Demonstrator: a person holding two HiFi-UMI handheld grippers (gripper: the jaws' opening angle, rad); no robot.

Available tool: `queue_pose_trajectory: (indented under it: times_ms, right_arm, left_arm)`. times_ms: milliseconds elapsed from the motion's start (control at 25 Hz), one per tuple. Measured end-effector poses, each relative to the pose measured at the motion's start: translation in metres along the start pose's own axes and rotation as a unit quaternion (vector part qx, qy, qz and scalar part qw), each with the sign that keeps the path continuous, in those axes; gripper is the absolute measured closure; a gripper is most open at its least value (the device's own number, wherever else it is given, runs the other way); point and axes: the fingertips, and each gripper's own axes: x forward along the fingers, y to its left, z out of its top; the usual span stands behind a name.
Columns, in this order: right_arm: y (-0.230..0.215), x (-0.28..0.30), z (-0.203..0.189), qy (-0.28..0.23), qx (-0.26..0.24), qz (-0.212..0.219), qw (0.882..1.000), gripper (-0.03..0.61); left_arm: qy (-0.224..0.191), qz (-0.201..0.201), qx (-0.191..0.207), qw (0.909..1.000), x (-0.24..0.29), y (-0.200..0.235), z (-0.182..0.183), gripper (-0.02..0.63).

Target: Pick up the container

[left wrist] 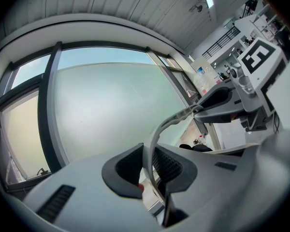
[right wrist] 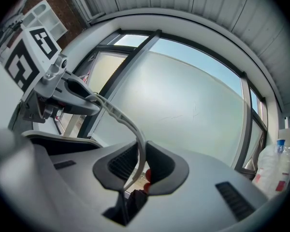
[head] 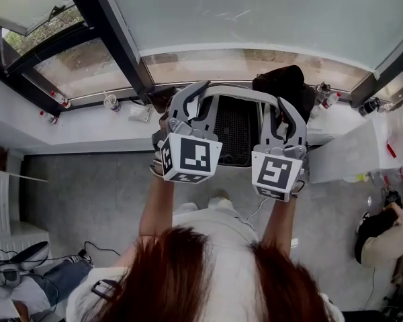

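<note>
Our left tool [head: 190,101] and right tool [head: 287,116] clamp the handle [head: 238,90] of the container [head: 234,134]; it looks raised, so pickup seems almost done.

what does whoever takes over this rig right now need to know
Left gripper: shut on the grey handle, near one end.
Right gripper: shut on the same handle, near the other end.
Container: black mesh basket hanging under the handle between the two grippers, in front of the window ledge.
Done: both grips are on, and the container appears to be carried by its handle.
Left: finish the lift. Move both hands together so the handle does not twist. Whether the base is fully clear cannot be told from here.
</note>
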Motion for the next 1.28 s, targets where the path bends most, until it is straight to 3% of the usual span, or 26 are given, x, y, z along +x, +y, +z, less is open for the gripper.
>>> queue_pose_trajectory:
  times_ms: [1280]
  right_arm:
    - [0.068,-0.018,0.07,-0.02,-0.007,-0.016,1.0,0.509]
  left_arm:
    - [-0.025,0.016,-0.007,0.9995,-0.075,0.067,-0.013,0.551]
